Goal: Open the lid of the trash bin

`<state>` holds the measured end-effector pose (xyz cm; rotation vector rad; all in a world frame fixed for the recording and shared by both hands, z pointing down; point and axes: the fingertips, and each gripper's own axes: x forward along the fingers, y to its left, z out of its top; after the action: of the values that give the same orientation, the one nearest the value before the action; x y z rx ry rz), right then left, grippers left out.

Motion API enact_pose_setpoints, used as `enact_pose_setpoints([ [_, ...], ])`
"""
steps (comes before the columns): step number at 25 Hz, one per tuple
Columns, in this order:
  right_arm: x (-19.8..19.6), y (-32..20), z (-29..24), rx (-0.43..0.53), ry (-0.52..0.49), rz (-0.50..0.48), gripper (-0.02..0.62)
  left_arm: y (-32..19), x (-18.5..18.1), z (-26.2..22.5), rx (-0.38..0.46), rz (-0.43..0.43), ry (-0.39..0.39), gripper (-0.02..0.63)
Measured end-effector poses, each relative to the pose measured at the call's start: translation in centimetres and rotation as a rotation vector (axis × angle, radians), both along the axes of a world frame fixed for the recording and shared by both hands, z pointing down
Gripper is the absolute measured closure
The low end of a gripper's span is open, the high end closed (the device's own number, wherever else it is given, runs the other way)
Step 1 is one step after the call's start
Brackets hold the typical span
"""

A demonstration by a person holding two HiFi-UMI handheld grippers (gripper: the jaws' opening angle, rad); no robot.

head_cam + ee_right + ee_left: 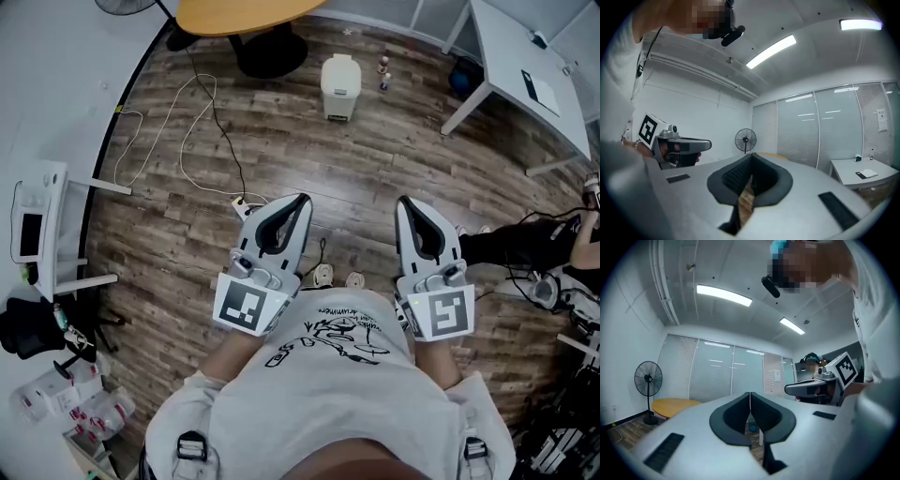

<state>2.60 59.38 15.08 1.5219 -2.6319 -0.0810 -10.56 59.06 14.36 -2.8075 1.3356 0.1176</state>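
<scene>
One bin [340, 86] is standing on the floor well ahead of you, lid down, between one round table [244, 14] and one white table [525, 56]. You're holding your left gripper [302, 200] and right gripper [405, 202] at your chest, both with jaws pressed together, gripping nothing.

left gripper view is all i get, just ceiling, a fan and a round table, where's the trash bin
Observer: The head view shows the trash bin standing on the wood floor straight ahead of the person, with its lid down.
Operator: is either hand-held gripper near it
Observer: No. The left hand-held gripper and the right hand-held gripper are both close to the person's body, well short of the bin.
Operator: right one holding anything
Observer: No. The right gripper view shows its jaws together with nothing between them.
</scene>
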Motion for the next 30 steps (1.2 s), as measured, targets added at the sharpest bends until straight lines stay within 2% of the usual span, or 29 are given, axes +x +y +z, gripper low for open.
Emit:
enact_pose_setpoints([
  [18,-1.9,0.8,0.8,-0.001,0.004,0.045,0.588,0.8,-2.6,0.8,-0.016,0.019,0.009,0.584],
  [30,-0.8,-1.8,0.9,0.012,-0.008,0.051,0.588,-1.7,-2.4,0.8,-0.023,-0.006,-0.003,0.584],
])
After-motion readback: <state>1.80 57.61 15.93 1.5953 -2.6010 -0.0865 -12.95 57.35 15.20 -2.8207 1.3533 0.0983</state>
